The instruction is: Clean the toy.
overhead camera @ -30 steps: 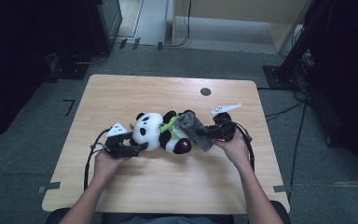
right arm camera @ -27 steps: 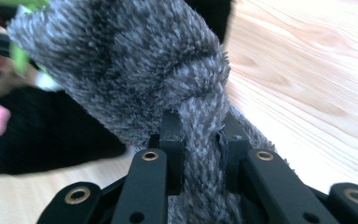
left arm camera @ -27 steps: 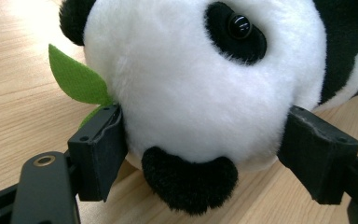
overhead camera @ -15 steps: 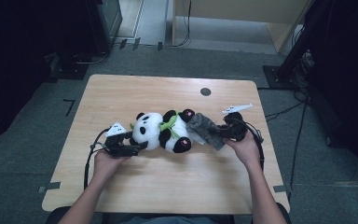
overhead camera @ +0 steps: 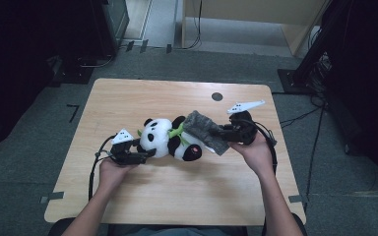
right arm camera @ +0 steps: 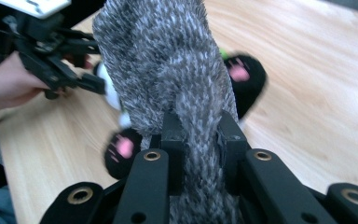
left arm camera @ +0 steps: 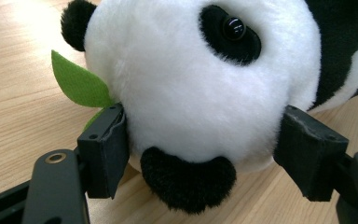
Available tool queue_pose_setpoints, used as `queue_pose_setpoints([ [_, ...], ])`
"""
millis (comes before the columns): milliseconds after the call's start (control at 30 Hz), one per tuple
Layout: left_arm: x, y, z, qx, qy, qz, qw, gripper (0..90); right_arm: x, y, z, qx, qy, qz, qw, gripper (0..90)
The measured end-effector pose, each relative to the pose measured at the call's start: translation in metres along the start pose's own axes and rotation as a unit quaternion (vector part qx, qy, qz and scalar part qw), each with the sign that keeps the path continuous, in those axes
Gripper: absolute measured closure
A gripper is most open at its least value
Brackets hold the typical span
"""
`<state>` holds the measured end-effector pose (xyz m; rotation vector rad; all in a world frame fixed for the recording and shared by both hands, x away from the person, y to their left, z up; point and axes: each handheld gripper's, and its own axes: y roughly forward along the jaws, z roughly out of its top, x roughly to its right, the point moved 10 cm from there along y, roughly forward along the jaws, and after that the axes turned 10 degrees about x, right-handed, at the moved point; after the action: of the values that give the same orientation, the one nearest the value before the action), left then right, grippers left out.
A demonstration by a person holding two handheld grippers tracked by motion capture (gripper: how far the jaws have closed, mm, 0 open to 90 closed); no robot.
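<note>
My left gripper point(overhead camera: 145, 154) has its jaws clamped on either side of the panda's point(overhead camera: 170, 140) white head; they have just been closing a little further, and its pads press into the plush in the left gripper view. The panda lies on its side near the middle of the table point(overhead camera: 142, 98), well clear of every edge. My right gripper point(overhead camera: 216, 132) has its jaws pinched tight on the grey furry cloth point(overhead camera: 204, 132), which drapes over the panda's lower body and feet. I see open wood all round: a wide strip toward the far edge, where a dark round mark point(overhead camera: 217, 96) sits, and bare board in front of my hands.
</note>
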<state>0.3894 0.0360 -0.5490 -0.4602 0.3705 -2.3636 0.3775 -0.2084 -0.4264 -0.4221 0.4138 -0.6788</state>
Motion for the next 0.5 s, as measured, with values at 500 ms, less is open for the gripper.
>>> queue_pose_setpoints([
  [500, 0.0, 0.0, 0.0, -0.001, 0.001, 0.003, 1.0, 24.7, -0.071, 0.076, 0.055, -0.012, 0.006, 0.056, 0.9983, 77.8],
])
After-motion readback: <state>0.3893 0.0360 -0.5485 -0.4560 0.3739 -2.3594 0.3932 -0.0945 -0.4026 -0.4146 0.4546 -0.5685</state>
